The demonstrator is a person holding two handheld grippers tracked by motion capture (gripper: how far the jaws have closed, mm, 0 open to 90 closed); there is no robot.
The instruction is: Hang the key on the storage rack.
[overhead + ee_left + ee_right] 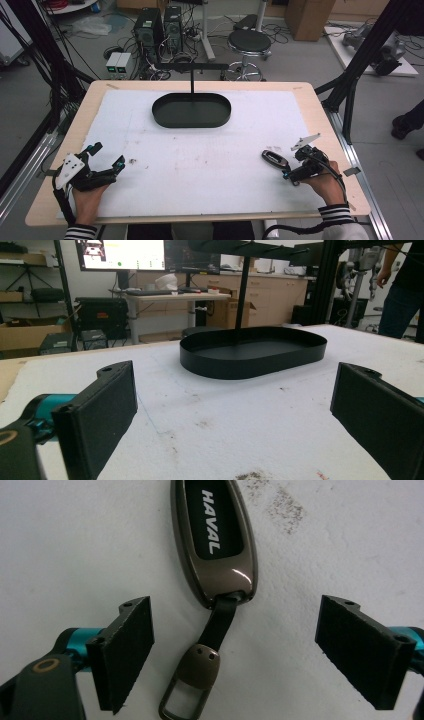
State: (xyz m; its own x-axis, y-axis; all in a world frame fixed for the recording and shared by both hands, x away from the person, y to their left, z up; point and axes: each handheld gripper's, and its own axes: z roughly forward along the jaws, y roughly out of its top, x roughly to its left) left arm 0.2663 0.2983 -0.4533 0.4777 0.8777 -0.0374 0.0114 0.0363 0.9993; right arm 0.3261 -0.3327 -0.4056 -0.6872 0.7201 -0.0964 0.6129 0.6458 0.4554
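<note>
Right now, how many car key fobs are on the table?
1. The key fob lies on the white mat at the table's right side, its strap between the open jaws of the right gripper. I see no others; the black tray looks empty.

Table [320, 107]: light wood top, rounded corners, bare wood showing as a border on all sides.
Cover [200, 165]: white sheet spread over most of the top, smudged with small dark stains near the middle and toward the left.
Tray [191, 121]: black, oval, low-walled, resting on the sheet at the far middle; thin black post rising from its far side to a horizontal bar.
Key fob [275, 159]: dark, glossy, bronze-rimmed, lettered HAVAL, lying flat on the sheet near the right; short strap and metal loop at one end.
</note>
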